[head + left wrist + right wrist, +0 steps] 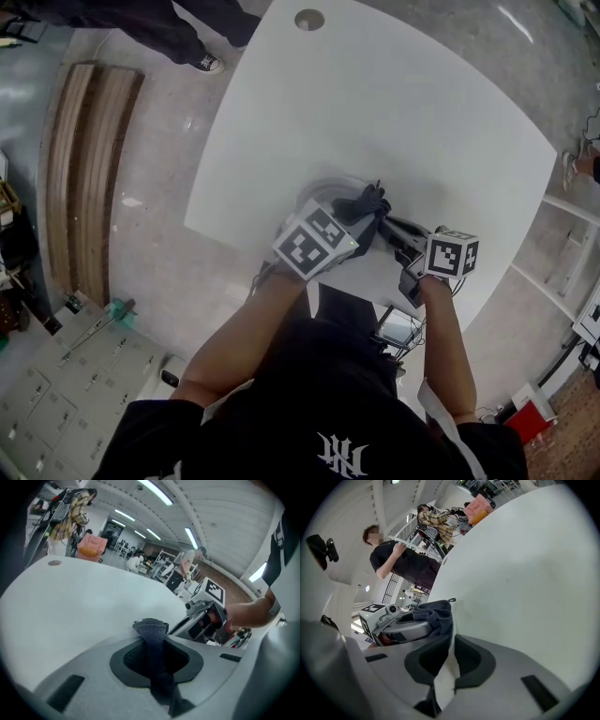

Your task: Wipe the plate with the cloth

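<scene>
On the white table [394, 112], close to its near edge, lies a pale plate [317, 190]; most of it is hidden by the grippers. My left gripper [361, 217] is shut on a dark grey cloth [367, 200], which bunches up out of the jaws [151, 627] over the plate. In the left gripper view the cloth runs down between the pads [137, 658]. My right gripper [388, 226] comes in from the right and is shut on the plate's thin white rim [446, 674]. In the right gripper view the cloth [434, 613] and the left gripper [401, 626] sit just beyond those jaws.
A round cable hole [309, 19] lies at the table's far side. On the floor to the left are a wooden bench [89, 169] and someone's shoe [208, 63]. A person [401, 559] stands beyond the table edge. White shelving [572, 244] is on the right.
</scene>
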